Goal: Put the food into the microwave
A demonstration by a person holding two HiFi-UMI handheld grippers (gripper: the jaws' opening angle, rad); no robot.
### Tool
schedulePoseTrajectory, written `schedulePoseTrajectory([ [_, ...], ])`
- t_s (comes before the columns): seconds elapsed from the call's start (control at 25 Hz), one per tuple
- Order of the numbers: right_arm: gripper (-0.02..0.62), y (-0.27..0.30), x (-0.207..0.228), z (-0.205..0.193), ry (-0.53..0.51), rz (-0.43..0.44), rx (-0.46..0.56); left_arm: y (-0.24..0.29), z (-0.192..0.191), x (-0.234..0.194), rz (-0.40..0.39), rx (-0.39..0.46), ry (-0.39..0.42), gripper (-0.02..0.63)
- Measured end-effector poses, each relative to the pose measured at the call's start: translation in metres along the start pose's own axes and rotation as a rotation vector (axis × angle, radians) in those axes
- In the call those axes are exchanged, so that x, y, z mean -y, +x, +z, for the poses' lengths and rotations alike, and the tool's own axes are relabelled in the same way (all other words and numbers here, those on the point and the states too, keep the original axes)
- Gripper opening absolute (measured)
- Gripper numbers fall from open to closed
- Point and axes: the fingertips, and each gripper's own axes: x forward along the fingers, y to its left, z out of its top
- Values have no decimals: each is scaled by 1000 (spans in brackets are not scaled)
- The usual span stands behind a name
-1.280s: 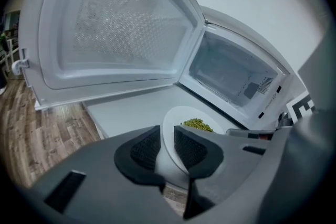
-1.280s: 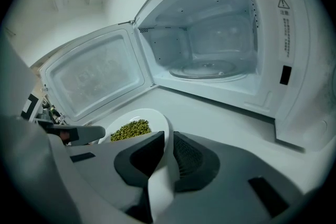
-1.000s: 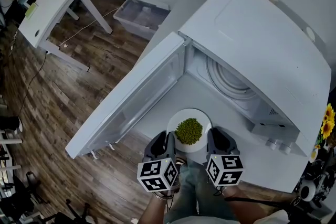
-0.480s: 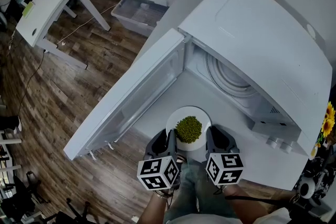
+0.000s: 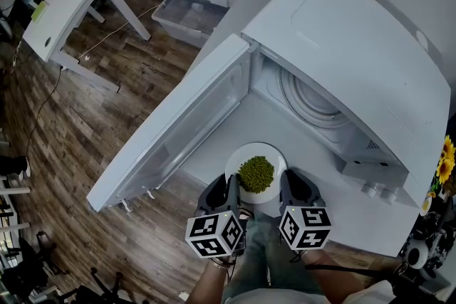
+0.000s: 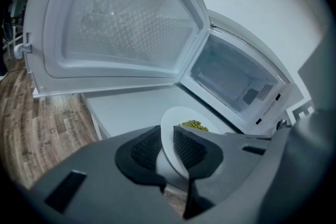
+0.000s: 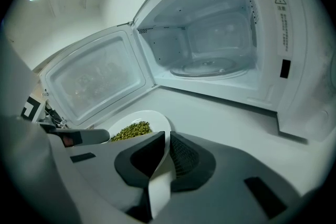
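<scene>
Heap of small green beans (image 5: 256,174) sits at the centre of a round white plate (image 5: 238,159). In the right gripper view the beans (image 7: 131,130) lie well inside the plate's rim (image 7: 157,119).

The plate is outside the microwave, over the white counter (image 5: 235,126) in front of the open cavity. Whether it rests on the counter or is lifted off cannot be told.

Left gripper (image 5: 227,190): on the plate edge at 8 o'clock. Its own view shows the jaws (image 6: 167,147) closed on the rim, one ribbed pad on each face, with the plate (image 6: 173,118) standing edge-on between them.

Right gripper (image 5: 290,189): on the plate edge at 4 o'clock. Its jaws (image 7: 167,152) are likewise clamped on the rim, which runs between the pads.

Microwave (image 5: 356,53), white, lies from 12 to 3 o'clock of the plate. Its door (image 5: 178,126) is swung fully open toward 10 o'clock. The glass turntable (image 7: 209,66) is visible on the cavity floor. Two control knobs (image 5: 377,193) sit at 3 o'clock of the plate.

Farther out, head view: wooden floor (image 5: 107,103) at 9 o'clock, clear plastic bin (image 5: 192,16) at 11 o'clock, white table (image 5: 68,3) beyond it, yellow flowers (image 5: 445,167) at the right edge.
</scene>
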Motion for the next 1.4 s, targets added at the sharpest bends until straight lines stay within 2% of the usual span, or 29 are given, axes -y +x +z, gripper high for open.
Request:
schedulePoseTrajectory([
  [0.32,40,-12,5,9,7,-9,36,-5,8,13,-16,19,16,71],
  [1.4,40,-71,27,62,62,-91,193,-18,57,82,-154,71,124,66],
])
